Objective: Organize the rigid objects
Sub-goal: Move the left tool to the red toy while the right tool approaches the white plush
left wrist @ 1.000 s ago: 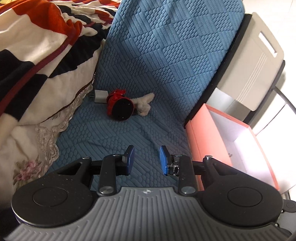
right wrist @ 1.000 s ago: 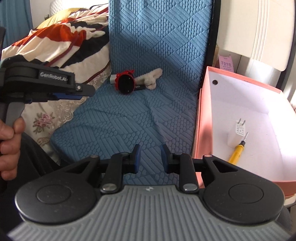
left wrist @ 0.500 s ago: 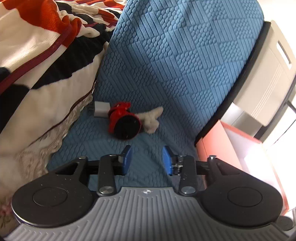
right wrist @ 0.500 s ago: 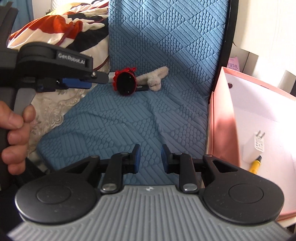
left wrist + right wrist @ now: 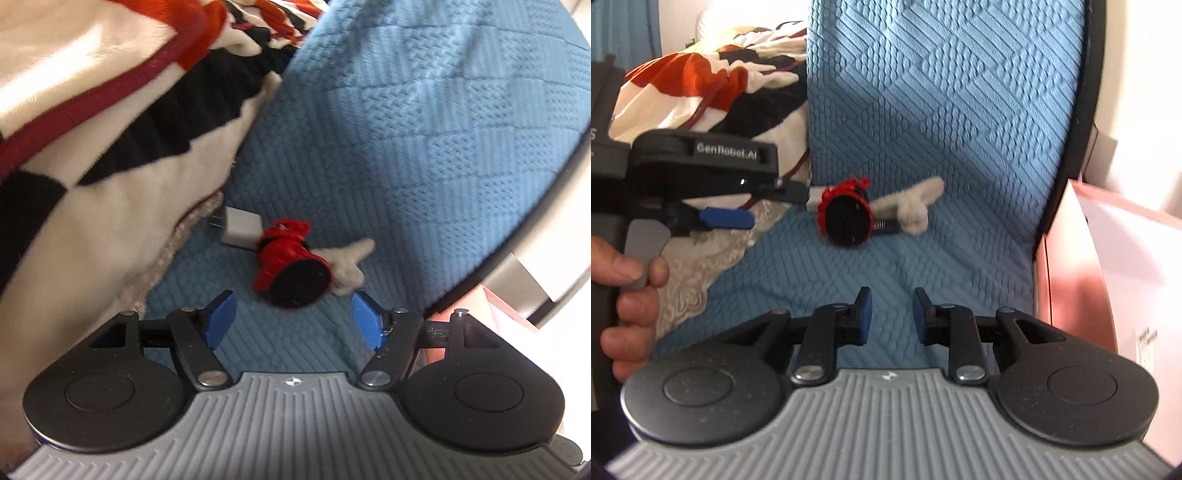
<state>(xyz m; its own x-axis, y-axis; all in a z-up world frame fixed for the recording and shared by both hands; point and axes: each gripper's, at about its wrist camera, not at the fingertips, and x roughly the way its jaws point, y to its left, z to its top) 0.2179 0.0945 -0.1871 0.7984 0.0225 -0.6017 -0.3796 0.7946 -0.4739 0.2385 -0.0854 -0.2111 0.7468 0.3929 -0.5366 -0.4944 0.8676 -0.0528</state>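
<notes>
A red object with a round black face [image 5: 293, 267] lies on the blue quilted cover [image 5: 424, 147]. A white plug adapter [image 5: 240, 230] lies just behind it on the left, and a beige fuzzy piece [image 5: 349, 267] on its right. My left gripper [image 5: 293, 319] is open and empty, its jaws wide apart just short of the red object. In the right wrist view the red object [image 5: 846, 218] and the beige piece [image 5: 916, 206] lie farther ahead. My right gripper [image 5: 892, 317] is open and empty, with a small gap, over the cover. The left gripper [image 5: 727, 218] shows there from the side.
A red, black and cream blanket [image 5: 110, 129] is heaped on the left, close to the adapter. A pink open box [image 5: 1108, 266] stands to the right of the cover. A white cabinet edge [image 5: 546, 280] shows at the right.
My left gripper has moved forward to the red object and its jaws have opened wider. My right gripper has shifted left and forward, so the box's inside has left the view.
</notes>
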